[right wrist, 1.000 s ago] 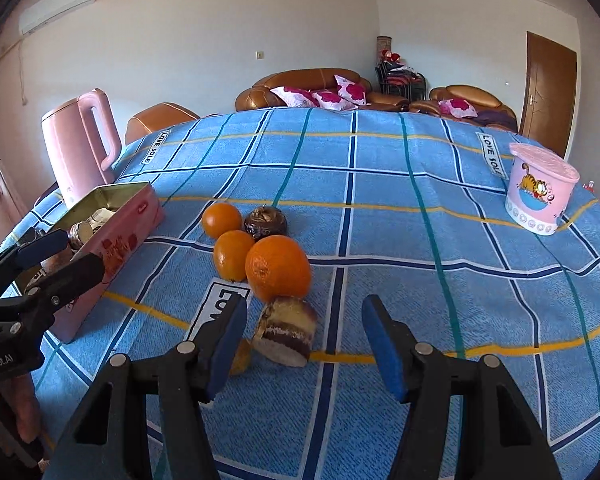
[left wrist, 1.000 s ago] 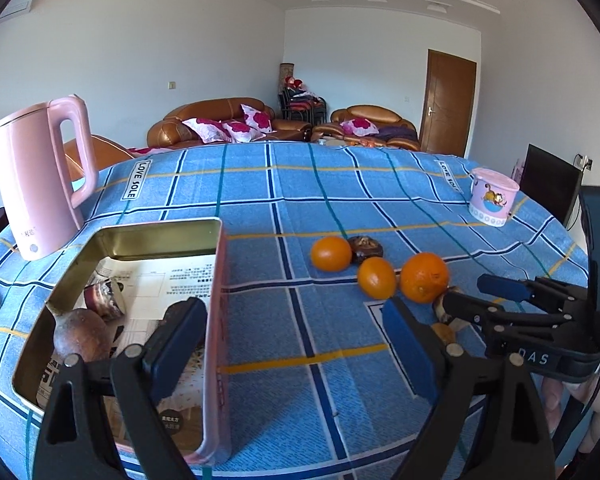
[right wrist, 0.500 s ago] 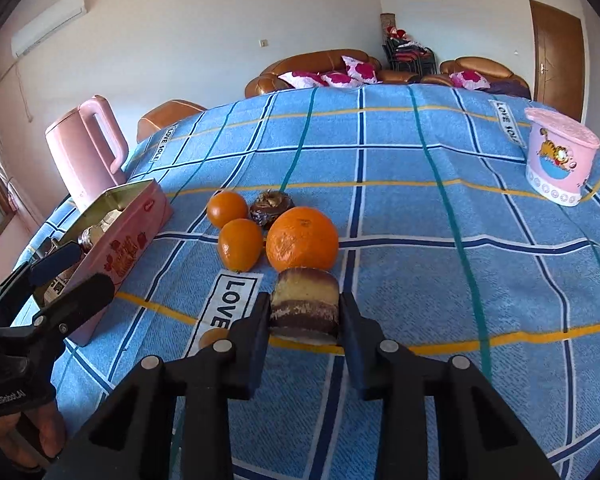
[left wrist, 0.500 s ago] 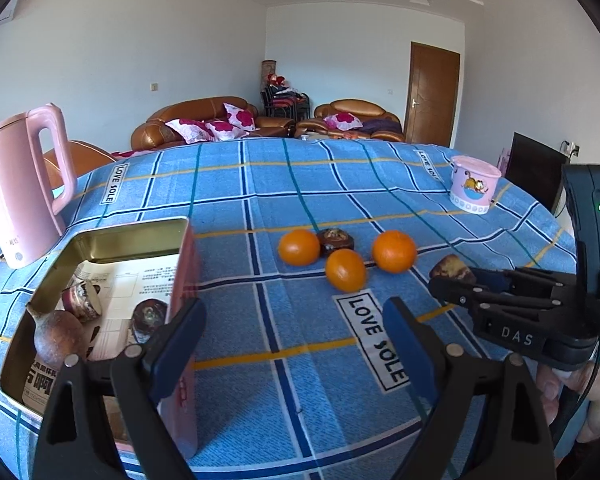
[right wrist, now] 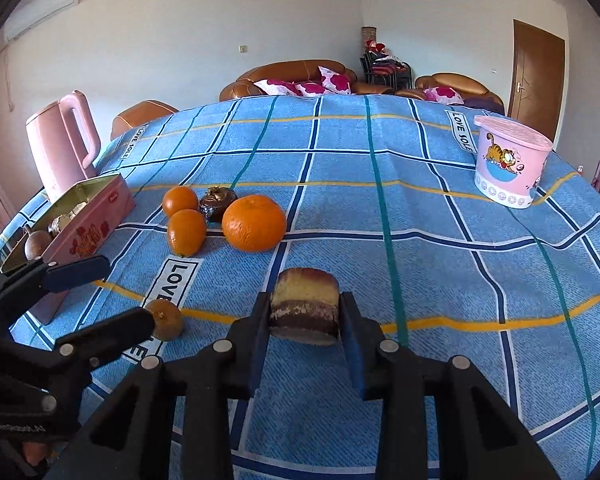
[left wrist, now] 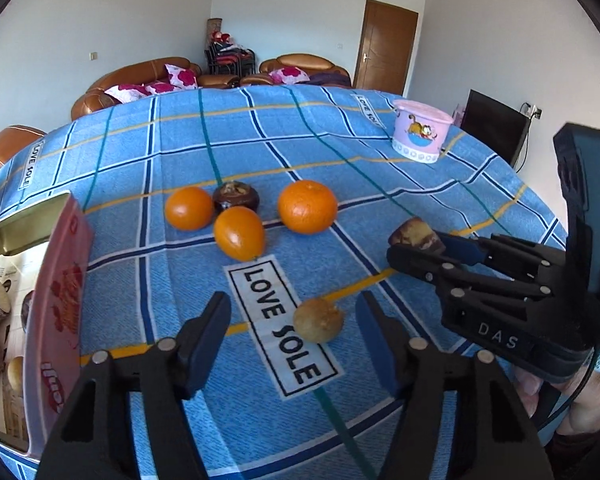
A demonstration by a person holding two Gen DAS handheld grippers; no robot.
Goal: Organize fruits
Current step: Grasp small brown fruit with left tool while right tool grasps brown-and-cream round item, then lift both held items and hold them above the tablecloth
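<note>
Step now: picking up. The right gripper (right wrist: pixel 304 312) is clamped on a cut chunk of fruit (right wrist: pixel 305 306). I think the chunk is just off the blue tablecloth (right wrist: pixel 420 240), but the view makes that hard to tell.
Left gripper (left wrist: pixel 290 330): its fingers are wide apart. A small brown fruit (left wrist: pixel 318 320) sits on the cloth between them, touching neither.
Next move: I think the chunk should go to the pink tin (right wrist: pixel 88 216), at about 10 o'clock from the right gripper. The left gripper needs to close softly on the small fruit.
How the chunk looks: yellow on top, with a dark brown band below and flat cut sides.
Other fruit: three oranges (left wrist: pixel 307 206) and a dark brown fruit (left wrist: pixel 236 197) lie close together at 12 o'clock from the left gripper.
In the tin: some brown fruits already lie inside.
</note>
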